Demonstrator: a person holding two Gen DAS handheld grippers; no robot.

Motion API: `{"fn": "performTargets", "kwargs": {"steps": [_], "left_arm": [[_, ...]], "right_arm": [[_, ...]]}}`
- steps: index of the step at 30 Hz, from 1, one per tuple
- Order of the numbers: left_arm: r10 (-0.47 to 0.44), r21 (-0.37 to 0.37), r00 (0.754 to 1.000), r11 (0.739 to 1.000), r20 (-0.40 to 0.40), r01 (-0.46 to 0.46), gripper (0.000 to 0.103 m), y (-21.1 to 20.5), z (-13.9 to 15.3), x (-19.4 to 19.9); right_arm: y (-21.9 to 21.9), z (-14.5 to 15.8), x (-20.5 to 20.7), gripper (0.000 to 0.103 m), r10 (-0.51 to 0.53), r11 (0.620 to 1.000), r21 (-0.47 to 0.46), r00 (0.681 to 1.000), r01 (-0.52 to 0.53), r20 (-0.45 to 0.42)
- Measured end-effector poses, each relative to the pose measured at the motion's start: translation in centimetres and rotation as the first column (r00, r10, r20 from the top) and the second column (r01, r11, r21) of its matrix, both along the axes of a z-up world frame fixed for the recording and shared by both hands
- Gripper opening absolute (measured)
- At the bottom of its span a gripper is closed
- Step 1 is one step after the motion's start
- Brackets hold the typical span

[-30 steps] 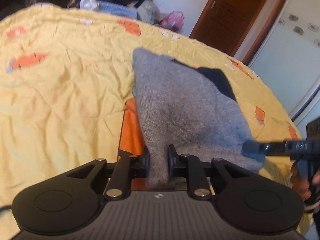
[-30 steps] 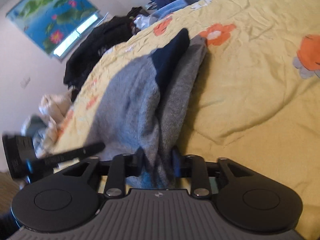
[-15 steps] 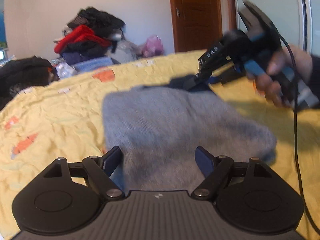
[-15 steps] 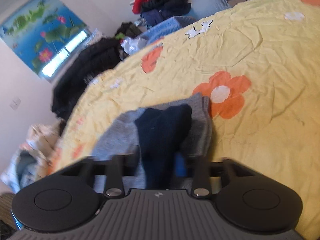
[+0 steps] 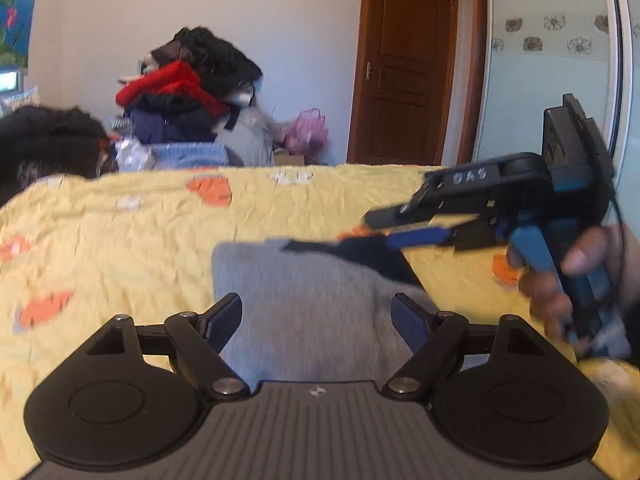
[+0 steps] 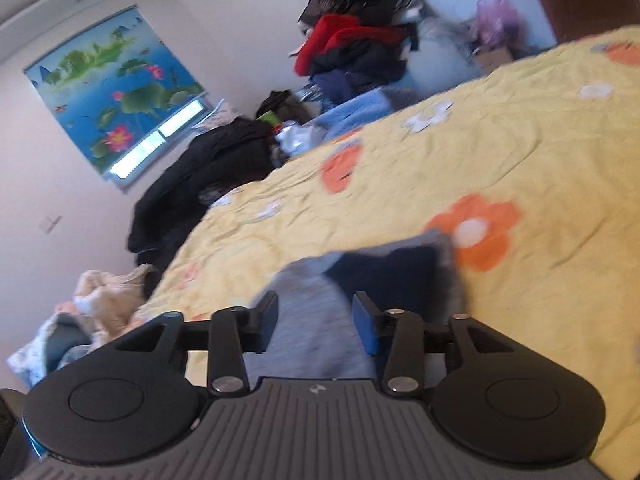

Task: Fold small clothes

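With both tools let go, I see my left gripper (image 5: 318, 316) spread wide over the grey garment (image 5: 308, 300), which lies flat on the yellow bedspread (image 5: 120, 240) toward its near edge. My right gripper (image 6: 314, 316) is parted too, just above the navy patch (image 6: 384, 272). Beyond the far edge sits a clothes pile (image 5: 188, 88).
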State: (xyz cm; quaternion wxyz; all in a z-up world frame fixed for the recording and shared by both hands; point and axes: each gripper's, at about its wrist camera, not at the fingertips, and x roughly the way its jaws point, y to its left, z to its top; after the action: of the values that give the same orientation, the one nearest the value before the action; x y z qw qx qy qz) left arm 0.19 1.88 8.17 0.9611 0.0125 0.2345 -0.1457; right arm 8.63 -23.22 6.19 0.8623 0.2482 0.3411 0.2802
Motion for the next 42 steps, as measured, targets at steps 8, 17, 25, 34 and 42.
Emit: {"fn": "performTargets", "kwargs": {"steps": [8, 17, 25, 34, 42], "left_arm": [[-0.005, 0.158, 0.998, 0.987, -0.063, 0.015, 0.086, -2.4, -6.7, 4.8], [0.059, 0.050, 0.996, 0.997, -0.062, -0.056, 0.087, -0.4, -4.0, 0.0], [0.140, 0.042, 0.972, 0.990, -0.191, -0.135, 0.088, 2.2, -6.2, -3.4], [0.242, 0.047, 0.964, 0.970, -0.112, -0.238, 0.088, 7.3, -2.2, -8.3], [0.341, 0.072, 0.934, 0.940, -0.108, -0.335, 0.088, 7.3, -2.7, -8.4]], "right_arm": [[1.5, -6.7, 0.6, 0.000, -0.149, 0.989, -0.007, 0.977, 0.150, -0.152], [3.0, -1.8, -5.7, 0.076, -0.057, 0.993, -0.102, 0.998, 0.056, 0.000], [3.0, -4.0, -9.9, 0.063, 0.031, 0.981, -0.190, 0.999, -0.034, -0.021], [-4.6, 1.8, -19.2, 0.076, 0.031, 0.948, -0.317, 0.999, -0.022, 0.022], [-7.0, 1.3, -23.7, 0.093, 0.031, 0.249, -0.906, 0.932, 0.343, 0.362]]}}
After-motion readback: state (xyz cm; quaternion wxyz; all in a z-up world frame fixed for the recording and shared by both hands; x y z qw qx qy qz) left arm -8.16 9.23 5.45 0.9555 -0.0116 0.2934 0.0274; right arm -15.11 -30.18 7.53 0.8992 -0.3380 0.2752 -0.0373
